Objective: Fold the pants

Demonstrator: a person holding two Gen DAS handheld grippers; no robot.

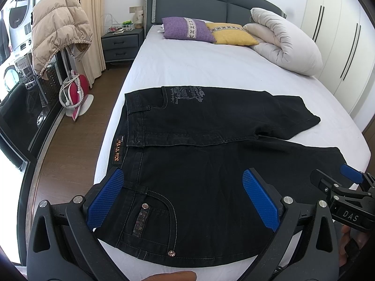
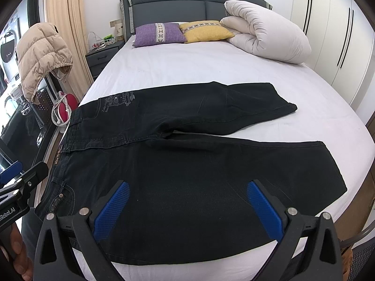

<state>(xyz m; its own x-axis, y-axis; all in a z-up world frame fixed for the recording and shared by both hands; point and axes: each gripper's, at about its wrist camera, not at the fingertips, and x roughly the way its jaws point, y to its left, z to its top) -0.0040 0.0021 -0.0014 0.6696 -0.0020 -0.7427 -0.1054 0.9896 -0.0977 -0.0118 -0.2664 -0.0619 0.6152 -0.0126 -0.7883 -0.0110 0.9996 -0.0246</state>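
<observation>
Black denim pants (image 1: 199, 159) lie flat on the white bed (image 1: 199, 70), waistband to the left, both legs running right and splayed apart. They also show in the right wrist view (image 2: 199, 164). My left gripper (image 1: 182, 192) is open and empty, hovering over the near hip and front pocket by the waistband. My right gripper (image 2: 187, 206) is open and empty over the thigh of the near leg. The right gripper also shows at the right edge of the left wrist view (image 1: 346, 187), and the left gripper shows at the left edge of the right wrist view (image 2: 18, 182).
A purple pillow (image 1: 187, 29), a yellow pillow (image 1: 230, 34) and a rolled white duvet (image 1: 286, 44) lie at the head of the bed. A nightstand (image 1: 121, 42), a puffy beige jacket (image 1: 58, 28) and a red iron (image 1: 75, 91) stand left of the bed. White wardrobes (image 1: 339, 23) line the right wall.
</observation>
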